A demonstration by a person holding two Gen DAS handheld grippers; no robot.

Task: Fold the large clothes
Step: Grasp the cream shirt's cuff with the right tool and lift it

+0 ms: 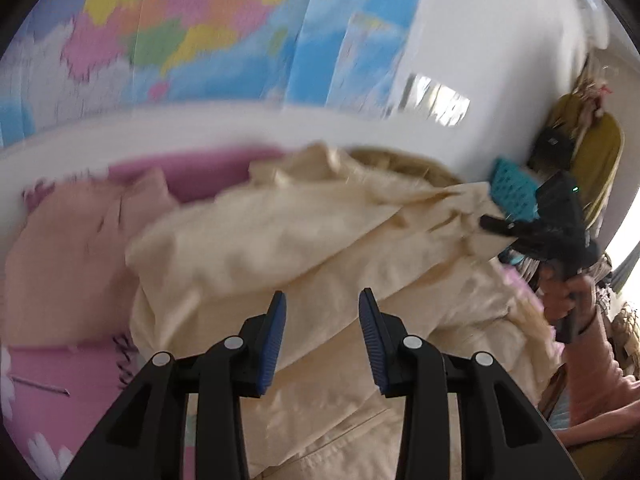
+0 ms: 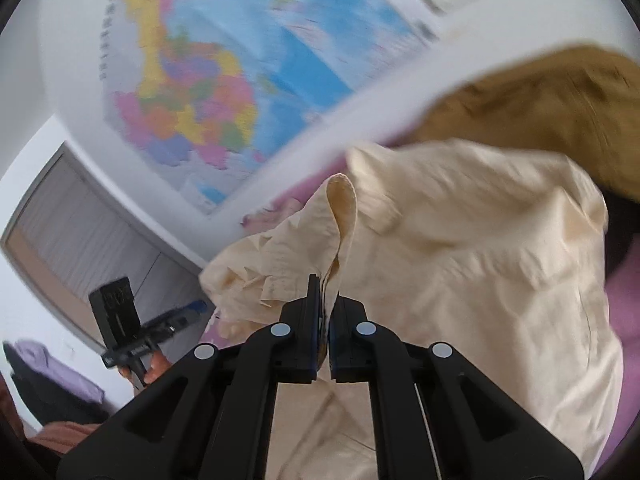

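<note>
Left gripper [image 1: 322, 312] jaws gape above the cream garment [image 1: 320, 240]; right gripper [image 2: 328, 304] pinches it (map [image 2: 224, 80] lettering blurred).

The coat [image 1: 320, 248] lies on the bed [image 1: 60, 376], map [image 1: 180, 28] behind.

Two grippers are seen: the left gripper [image 1: 322, 336], with its two blue-padded fingers set apart over the cloth, and the right gripper [image 2: 325, 304], with its two fingers pinched on a fold. One cream coat [image 1: 280, 236] is counted, with one tan fur-trimmed hood [image 2: 540, 96]. One peach garment [image 1: 68, 248] is seen beside it. One pink sheet [image 1: 56, 380] is spread beneath both. Two map posters are counted on the wall: one large map [image 1: 180, 28] and one smaller map [image 1: 360, 32] beside it. One olive bag [image 1: 596, 160] is seen hanging.
</note>
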